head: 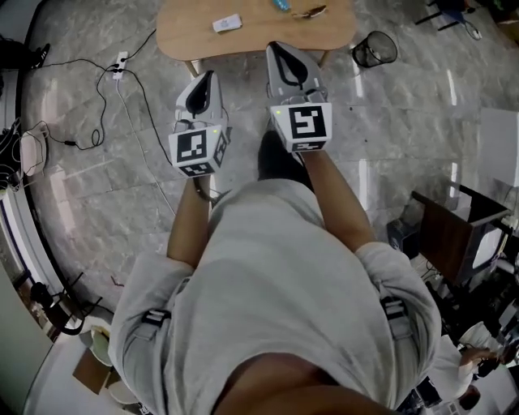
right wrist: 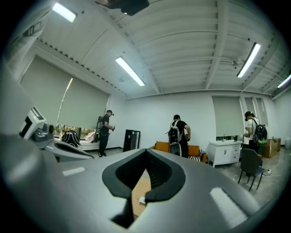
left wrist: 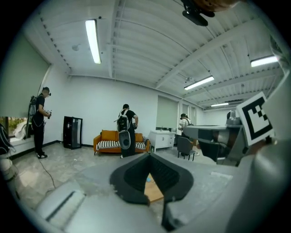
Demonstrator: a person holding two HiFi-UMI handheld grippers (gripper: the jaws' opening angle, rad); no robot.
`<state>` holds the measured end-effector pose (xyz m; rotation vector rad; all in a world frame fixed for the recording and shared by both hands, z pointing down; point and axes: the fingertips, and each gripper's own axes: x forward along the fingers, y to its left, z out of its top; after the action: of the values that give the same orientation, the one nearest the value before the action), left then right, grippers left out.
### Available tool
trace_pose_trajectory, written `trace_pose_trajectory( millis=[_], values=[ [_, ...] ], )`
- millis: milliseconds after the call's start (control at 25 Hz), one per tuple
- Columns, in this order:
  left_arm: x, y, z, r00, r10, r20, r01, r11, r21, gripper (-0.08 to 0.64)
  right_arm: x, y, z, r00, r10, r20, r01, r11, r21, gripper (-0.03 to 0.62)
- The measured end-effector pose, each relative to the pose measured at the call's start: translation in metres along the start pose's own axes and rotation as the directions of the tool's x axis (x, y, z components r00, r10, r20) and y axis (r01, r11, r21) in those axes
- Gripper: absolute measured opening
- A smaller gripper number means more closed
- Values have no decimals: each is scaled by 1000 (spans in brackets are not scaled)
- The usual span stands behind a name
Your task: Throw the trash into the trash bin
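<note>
Nothing is binned yet, I judge. My left claw and right claw are both pressed together, empty, facing the rounded pale wooden worktop. A small white scrap of trash lies on it. The black wire-mesh trash bin stands on the floor just beside it.

The light wooden table with rounded corners runs off the head view's top edge, and the right gripper covers part of its near rim. A blue scrap on it is cut by that same edge. The small brown-and-dark item beside it is too small to identify, perhaps a wrapper. The flat white item shows no readable detail. What lies inside the black wire-mesh bin cannot be made out. Both gripper views show only a sliver of tabletop. The person's grey-shirted torso hides the floor beneath.
</note>
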<state>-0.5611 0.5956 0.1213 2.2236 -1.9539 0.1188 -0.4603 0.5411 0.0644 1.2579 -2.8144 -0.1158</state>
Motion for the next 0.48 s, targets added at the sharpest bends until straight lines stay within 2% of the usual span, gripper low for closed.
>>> trace_pose_trajectory(
  millis=[120, 280, 480],
  values=[
    [55, 4, 1, 999, -7, -42, 4, 998, -55, 18, 49, -32, -6, 999, 36, -26, -36, 999, 19, 8],
    [119, 15, 0, 996, -7, -91, 3, 999, -36, 18, 106, -65, -22, 997, 55, -58, -52, 997, 57, 8],
    [166, 47, -7, 988, -15, -154, 13, 1000, -14, 18, 156, -72, -50, 990, 82, -116, -72, 994, 87, 8]
  ],
)
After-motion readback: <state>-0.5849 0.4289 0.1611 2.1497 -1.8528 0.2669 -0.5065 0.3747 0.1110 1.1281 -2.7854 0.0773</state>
